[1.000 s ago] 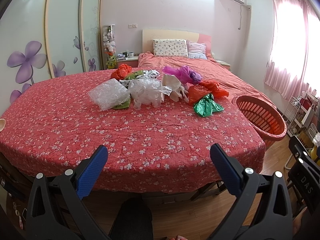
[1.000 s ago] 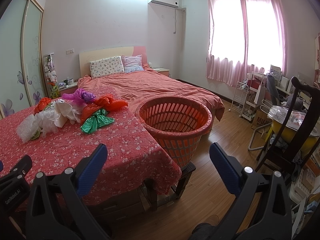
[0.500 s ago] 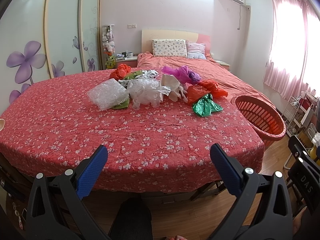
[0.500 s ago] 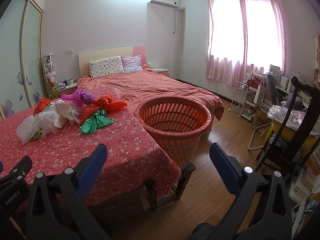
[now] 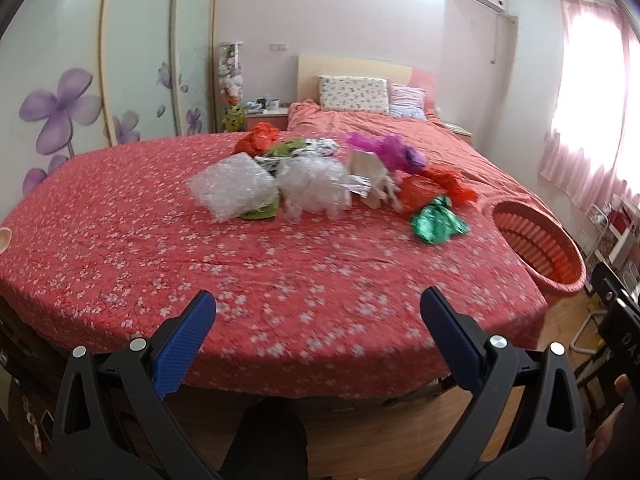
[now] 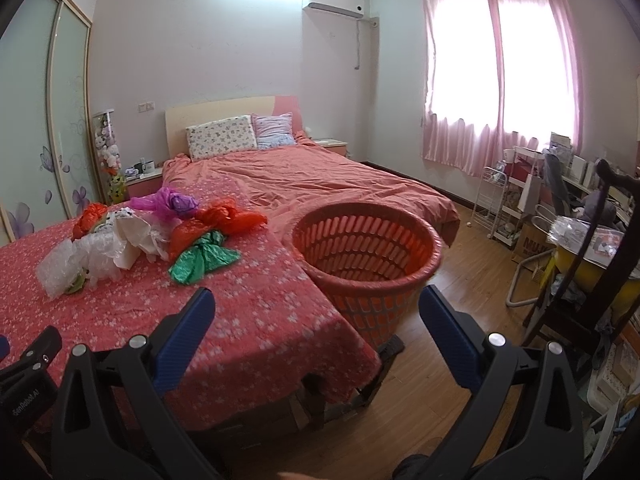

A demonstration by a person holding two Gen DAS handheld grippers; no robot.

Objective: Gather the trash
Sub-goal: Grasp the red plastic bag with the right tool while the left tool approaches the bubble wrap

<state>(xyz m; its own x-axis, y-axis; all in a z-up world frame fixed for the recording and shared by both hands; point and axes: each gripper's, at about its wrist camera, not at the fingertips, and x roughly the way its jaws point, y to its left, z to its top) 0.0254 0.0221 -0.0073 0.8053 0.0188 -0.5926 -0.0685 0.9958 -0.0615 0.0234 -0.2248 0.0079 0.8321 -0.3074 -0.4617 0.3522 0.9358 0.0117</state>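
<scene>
A heap of crumpled plastic bags lies on a table covered with a red flowered cloth [image 5: 160, 264]: a clear bubble-wrap wad [image 5: 234, 188], a clear bag [image 5: 316, 188], a green bag [image 5: 438, 222], red bags [image 5: 436, 186], a purple bag [image 5: 394, 152] and an orange bag [image 5: 260, 138]. The green bag also shows in the right wrist view [image 6: 202, 258]. An orange slatted basket [image 6: 366, 256] stands at the table's right edge. My left gripper [image 5: 318, 312] is open and empty at the table's near edge. My right gripper [image 6: 316, 312] is open and empty, before the basket.
A bed with a pink cover [image 6: 312, 178] stands behind the table. A mirrored wardrobe with purple flowers [image 5: 80, 80] lines the left wall. A dark wooden chair [image 6: 592, 280], a white rack [image 6: 500, 204] and cluttered shelves stand at the right over wooden floor [image 6: 460, 280].
The left gripper has moved forward and a little up toward the table, so the bags look nearer. The right gripper has edged slightly forward. Both stay open.
</scene>
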